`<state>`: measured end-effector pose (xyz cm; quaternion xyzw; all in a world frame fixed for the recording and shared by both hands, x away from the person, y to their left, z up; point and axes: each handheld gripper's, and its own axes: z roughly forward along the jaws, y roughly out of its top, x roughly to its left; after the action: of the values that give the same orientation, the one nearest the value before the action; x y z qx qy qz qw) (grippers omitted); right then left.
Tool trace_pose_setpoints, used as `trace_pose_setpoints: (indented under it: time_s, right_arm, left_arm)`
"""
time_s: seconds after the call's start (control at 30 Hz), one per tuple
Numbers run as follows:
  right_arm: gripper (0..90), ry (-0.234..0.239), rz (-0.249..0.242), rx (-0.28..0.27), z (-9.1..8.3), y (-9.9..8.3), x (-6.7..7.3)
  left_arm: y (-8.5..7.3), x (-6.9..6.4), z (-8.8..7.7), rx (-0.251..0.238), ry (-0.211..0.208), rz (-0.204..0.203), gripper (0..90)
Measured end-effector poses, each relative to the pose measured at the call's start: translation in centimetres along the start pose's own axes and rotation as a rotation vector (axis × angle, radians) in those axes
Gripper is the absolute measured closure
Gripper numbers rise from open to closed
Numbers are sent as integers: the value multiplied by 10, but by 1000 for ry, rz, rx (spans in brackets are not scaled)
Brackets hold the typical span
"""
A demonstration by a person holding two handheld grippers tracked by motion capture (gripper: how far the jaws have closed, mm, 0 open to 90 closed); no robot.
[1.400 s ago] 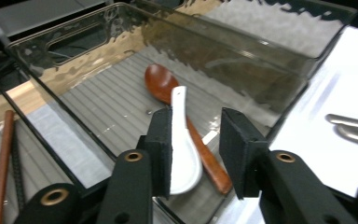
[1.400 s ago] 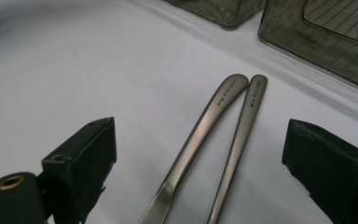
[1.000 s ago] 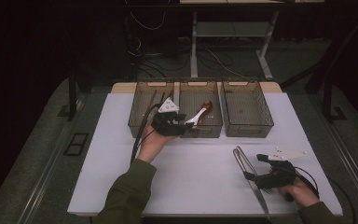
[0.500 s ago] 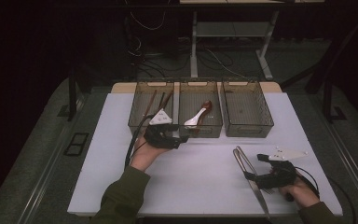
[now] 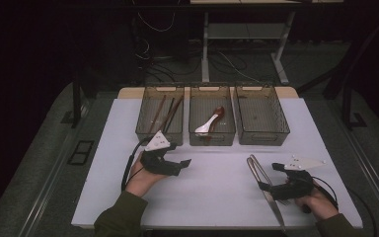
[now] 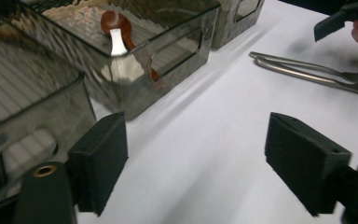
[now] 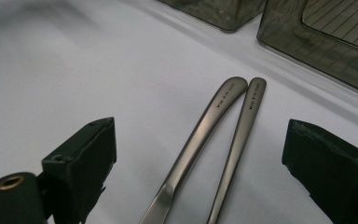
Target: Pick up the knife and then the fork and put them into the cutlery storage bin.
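Right gripper view puts our right gripper (image 7: 200,186), jaws apart, astride the knife (image 7: 200,135) and fork (image 7: 237,140) just short of the right bin (image 7: 317,51); we should close on one handle only.

Brushed, matt metal on the knife (image 7: 193,154) and the fork (image 7: 240,140) beside it. Smoky see-through plastic, ribbed on the floor, for the three bins (image 5: 212,136). Glossy brown and white on the spoons (image 6: 116,30) (plastic or glazed, hard to tell). Smooth matt white on the table (image 5: 217,197). Matt black pads (image 7: 81,163).
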<state>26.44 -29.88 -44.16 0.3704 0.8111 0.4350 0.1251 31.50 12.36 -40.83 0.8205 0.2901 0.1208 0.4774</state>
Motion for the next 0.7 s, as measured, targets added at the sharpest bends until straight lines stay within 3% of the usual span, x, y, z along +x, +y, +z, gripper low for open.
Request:
trace_pose_setpoints:
  time_s: [0.43, 0.5, 0.7]
  right_arm:
    - [97, -21, 11, -6, -1, 0, -2]
    - [98, -20, 24, 5, -1, 1, -4]
    - [98, -46, 62, 5, -3, 3, -9]
  left_arm:
    - [-34, -7, -21, 25, 0, -14, 45]
    - [-38, -9, -23, 24, -2, -24, 5]
    - [-44, -13, -25, 39, -10, -34, 0]
